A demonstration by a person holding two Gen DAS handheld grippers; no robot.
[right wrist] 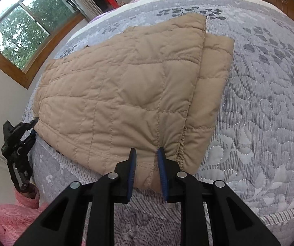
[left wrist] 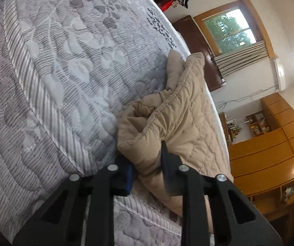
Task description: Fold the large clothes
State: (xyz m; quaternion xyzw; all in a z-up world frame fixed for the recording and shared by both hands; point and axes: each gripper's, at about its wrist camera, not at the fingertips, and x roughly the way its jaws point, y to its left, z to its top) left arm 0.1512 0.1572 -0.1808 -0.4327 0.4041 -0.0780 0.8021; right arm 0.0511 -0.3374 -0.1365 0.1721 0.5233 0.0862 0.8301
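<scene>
A tan quilted jacket [right wrist: 126, 94] lies folded on the grey patterned mattress [right wrist: 259, 106], with one edge hanging over the near side. My right gripper [right wrist: 147, 153] is closed on the jacket's near hem. My left gripper [left wrist: 147, 153] is closed on a bunched corner of the jacket [left wrist: 177, 119] at the bed's edge. The left gripper also shows in the right wrist view [right wrist: 33, 127], at the jacket's left corner.
The mattress edge [left wrist: 44, 106] runs close to both grippers. A window [right wrist: 21, 26] and wooden cabinets [left wrist: 270, 143] line the walls. A pink sleeve [right wrist: 9, 215] shows at lower left.
</scene>
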